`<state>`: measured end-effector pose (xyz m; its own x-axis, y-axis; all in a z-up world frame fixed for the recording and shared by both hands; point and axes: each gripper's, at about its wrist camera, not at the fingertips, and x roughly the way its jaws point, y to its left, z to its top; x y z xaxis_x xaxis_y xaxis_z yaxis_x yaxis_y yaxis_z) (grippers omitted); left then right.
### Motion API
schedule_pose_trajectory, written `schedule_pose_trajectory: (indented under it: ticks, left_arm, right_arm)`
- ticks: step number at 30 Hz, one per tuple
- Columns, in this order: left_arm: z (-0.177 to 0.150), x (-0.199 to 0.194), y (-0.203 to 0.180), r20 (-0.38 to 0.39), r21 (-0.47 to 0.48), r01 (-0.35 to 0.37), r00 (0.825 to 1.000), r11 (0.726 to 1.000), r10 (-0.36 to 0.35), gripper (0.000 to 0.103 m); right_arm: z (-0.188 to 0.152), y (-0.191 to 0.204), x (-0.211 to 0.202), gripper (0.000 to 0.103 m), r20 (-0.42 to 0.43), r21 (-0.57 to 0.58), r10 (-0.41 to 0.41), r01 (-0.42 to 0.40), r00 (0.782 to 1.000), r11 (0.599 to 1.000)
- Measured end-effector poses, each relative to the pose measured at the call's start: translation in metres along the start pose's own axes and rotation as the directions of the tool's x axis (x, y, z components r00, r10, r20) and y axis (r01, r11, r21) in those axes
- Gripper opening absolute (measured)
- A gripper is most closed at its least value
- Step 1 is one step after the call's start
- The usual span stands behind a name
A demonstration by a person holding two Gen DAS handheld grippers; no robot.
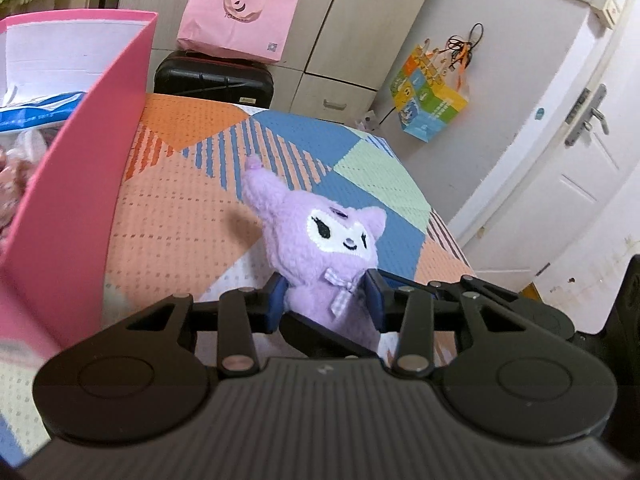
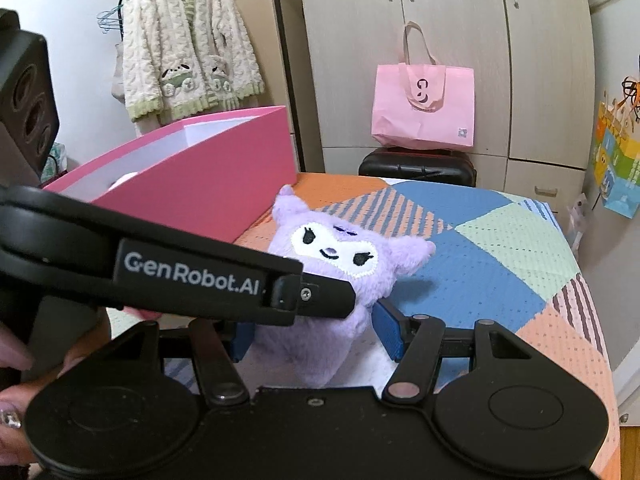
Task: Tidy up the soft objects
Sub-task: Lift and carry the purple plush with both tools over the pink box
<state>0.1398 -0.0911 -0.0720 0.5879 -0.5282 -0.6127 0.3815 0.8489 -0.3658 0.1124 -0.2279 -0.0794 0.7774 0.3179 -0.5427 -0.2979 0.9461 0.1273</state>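
A purple plush toy (image 1: 320, 240) with a white face and a checked bow stands upright on the patchwork bedspread (image 1: 200, 208). My left gripper (image 1: 326, 296) is shut on it, blue pads pressed into its neck and body from both sides. In the right wrist view the same plush toy (image 2: 340, 256) sits between the blue pads of my right gripper (image 2: 316, 332), which press on its lower body. The left gripper's finger (image 2: 320, 296) crosses in front of the toy from the left. An open pink box (image 1: 60, 200) stands close on the left, also the pink box (image 2: 200, 192).
A pink tote bag (image 2: 424, 108) rests on a black suitcase (image 2: 416, 168) before the wardrobe. A fluffy cardigan (image 2: 188, 40) hangs at the back left. A colourful bag (image 1: 428, 100) hangs near the white door (image 1: 580, 160). A person's hand (image 2: 12, 360) shows at the lower left.
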Motion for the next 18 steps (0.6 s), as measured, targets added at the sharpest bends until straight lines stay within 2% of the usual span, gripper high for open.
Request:
schedule_pose_trajectory:
  ticks: [9,18]
  left_arm:
    - [-0.020,-0.038,0.007,-0.019,0.001,0.039,0.999,0.999,-0.039,0.040]
    - [-0.030,-0.100,0.011,0.105,0.074,-0.029,0.994,0.997,0.021,0.038]
  right_arm:
    - [-0.009,0.028,-0.027,0.067,-0.028,-0.003,0.012,-0.013,1.000,1.000]
    - [0.005,0.066,-0.047,0.067,0.014,-0.071,0.109,-0.108,0.994,0.992]
